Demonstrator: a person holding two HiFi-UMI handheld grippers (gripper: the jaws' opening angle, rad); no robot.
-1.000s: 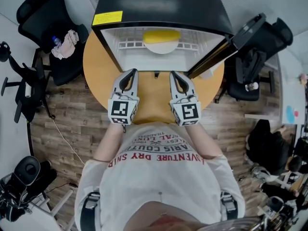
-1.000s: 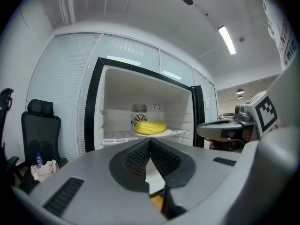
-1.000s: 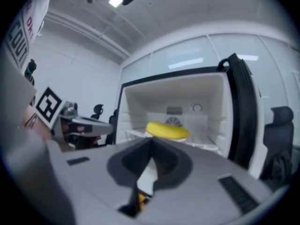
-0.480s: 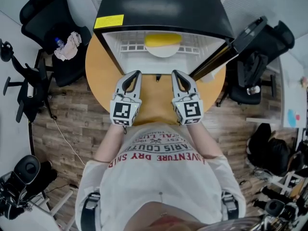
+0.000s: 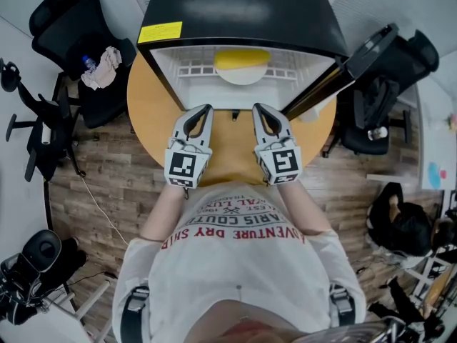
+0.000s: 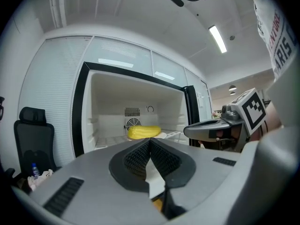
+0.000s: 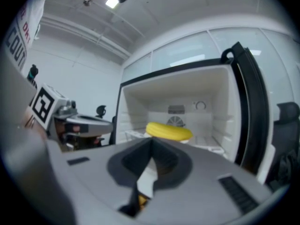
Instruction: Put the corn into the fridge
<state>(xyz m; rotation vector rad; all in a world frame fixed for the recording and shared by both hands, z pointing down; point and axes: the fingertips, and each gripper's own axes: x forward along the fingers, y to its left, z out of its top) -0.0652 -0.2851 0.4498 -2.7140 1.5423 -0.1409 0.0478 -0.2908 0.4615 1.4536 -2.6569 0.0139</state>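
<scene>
Both of your grippers are clenched on nothing. Your left gripper (image 6: 149,140) has its two dark ribbed pads pressed together at the tip, with no object between them. Your right gripper (image 7: 151,140) reads the same way — pads meeting, nothing in the grip. In the head view the two sit side by side over the round wooden table (image 5: 228,147), near each other but apart. Both point at the open front of the fridge (image 5: 235,9), their tips close to its lower edge.

The corn (image 5: 243,57) is inside the fridge — a yellow cob lying across a white plate (image 5: 243,77) on the white shelf (image 5: 191,67), toward the back, in front of the round vent (image 6: 132,123) on the rear wall. Neither gripper touches it. The fridge door (image 5: 360,52) stands swung open on your right. A black office chair (image 5: 68,20) stands on your left beside the table, with a cloth bundle (image 5: 100,64) on its seat.
</scene>
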